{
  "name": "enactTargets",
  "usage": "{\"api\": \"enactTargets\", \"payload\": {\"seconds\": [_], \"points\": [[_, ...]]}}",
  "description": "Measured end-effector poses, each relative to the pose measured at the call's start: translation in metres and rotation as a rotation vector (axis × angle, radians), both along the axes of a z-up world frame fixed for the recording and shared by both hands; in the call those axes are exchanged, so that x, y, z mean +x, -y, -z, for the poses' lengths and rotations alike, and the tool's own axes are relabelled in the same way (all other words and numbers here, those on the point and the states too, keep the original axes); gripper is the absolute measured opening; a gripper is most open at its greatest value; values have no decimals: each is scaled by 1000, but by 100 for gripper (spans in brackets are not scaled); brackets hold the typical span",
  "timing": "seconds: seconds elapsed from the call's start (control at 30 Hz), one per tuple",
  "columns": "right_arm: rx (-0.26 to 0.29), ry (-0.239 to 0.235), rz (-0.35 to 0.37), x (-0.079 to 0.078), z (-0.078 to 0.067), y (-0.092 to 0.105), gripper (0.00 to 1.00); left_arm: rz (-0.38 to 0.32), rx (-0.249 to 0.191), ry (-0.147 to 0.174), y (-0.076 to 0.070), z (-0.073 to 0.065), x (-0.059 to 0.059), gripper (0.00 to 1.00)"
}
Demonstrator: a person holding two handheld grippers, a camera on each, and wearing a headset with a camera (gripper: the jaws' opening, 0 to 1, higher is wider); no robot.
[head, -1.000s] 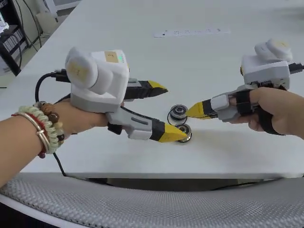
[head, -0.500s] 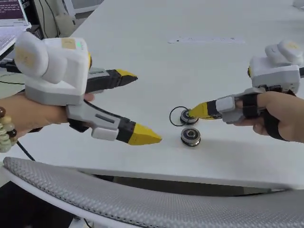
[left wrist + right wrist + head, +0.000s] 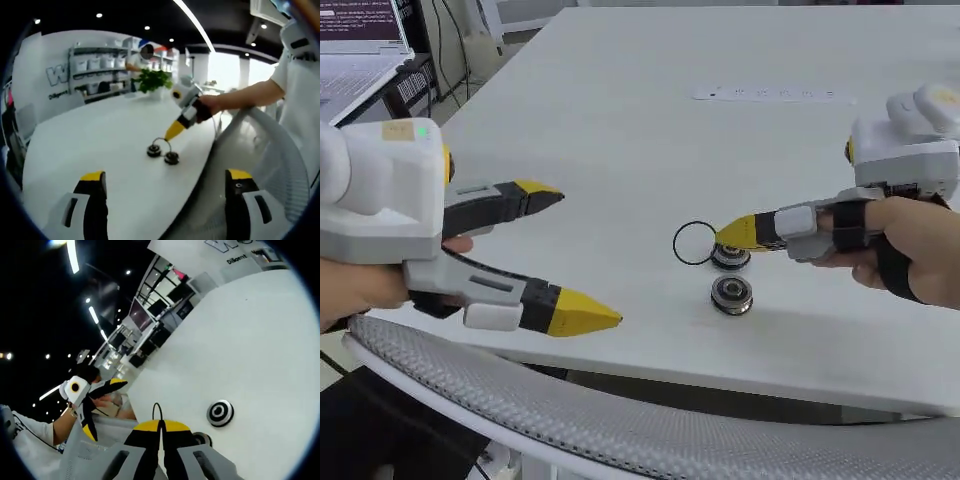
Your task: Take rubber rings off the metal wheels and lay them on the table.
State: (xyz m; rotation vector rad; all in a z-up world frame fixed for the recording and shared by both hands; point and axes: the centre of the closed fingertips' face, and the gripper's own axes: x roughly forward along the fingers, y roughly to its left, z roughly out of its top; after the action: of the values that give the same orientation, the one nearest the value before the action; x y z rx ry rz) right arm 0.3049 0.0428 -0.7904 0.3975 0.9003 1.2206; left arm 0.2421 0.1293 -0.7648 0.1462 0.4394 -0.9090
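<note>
Two small metal wheels stand close together on the white table (image 3: 620,120), the far wheel (image 3: 730,259) and the near wheel (image 3: 732,294). My right gripper (image 3: 722,236) is shut on a thin black rubber ring (image 3: 694,243), which sticks out to the left of its yellow tips, just above the far wheel. The right gripper view shows the shut jaws (image 3: 160,426) pinching the ring (image 3: 157,411), with a wheel (image 3: 220,413) beyond. My left gripper (image 3: 563,254) is open and holds nothing, well left of the wheels. In its own view, both wheels (image 3: 163,154) and the ring (image 3: 162,142) lie ahead.
A white power strip (image 3: 772,95) lies at the far side of the table. A laptop (image 3: 360,20) stands at the back left. A grey mesh chair back (image 3: 620,440) crosses the bottom, in front of the table's near edge.
The left gripper has drawn back to the left, away from the near wheel. The right gripper, still shut, now holds the ring out to the left of the far wheel.
</note>
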Motion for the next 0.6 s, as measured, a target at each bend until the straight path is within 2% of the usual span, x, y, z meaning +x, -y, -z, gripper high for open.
{"api": "enactTargets", "payload": {"seconds": [0.17, 0.23, 0.27, 0.3, 0.37, 0.43, 0.5, 0.6], "points": [[-27, 22, -17, -4, 5, -4, 0, -39, -37, 12, 0, -6, 6, 100], [-32, 32, -19, -4, 5, -6, 0, -42, -17, 7, 0, -2, 6, 100], [-34, 39, -19, -4, 6, -7, 0, -35, 20, -12, -1, 5, 3, 100], [-33, 42, -18, -4, 6, -7, 0, -35, 41, -22, -2, 8, 2, 100], [-38, 50, -9, -4, 7, -9, 0, -35, 34, -10, 0, 6, 3, 100], [-47, 69, 2, -2, 9, -11, 0, -41, 17, -15, 1, 5, 3, 100], [-48, 72, 5, -3, 11, -12, 0, -40, 17, -32, 2, 8, 1, 100], [-47, 69, 26, -2, 12, -15, 0, -75, 36, -82, -4, 17, 1, 100]]}}
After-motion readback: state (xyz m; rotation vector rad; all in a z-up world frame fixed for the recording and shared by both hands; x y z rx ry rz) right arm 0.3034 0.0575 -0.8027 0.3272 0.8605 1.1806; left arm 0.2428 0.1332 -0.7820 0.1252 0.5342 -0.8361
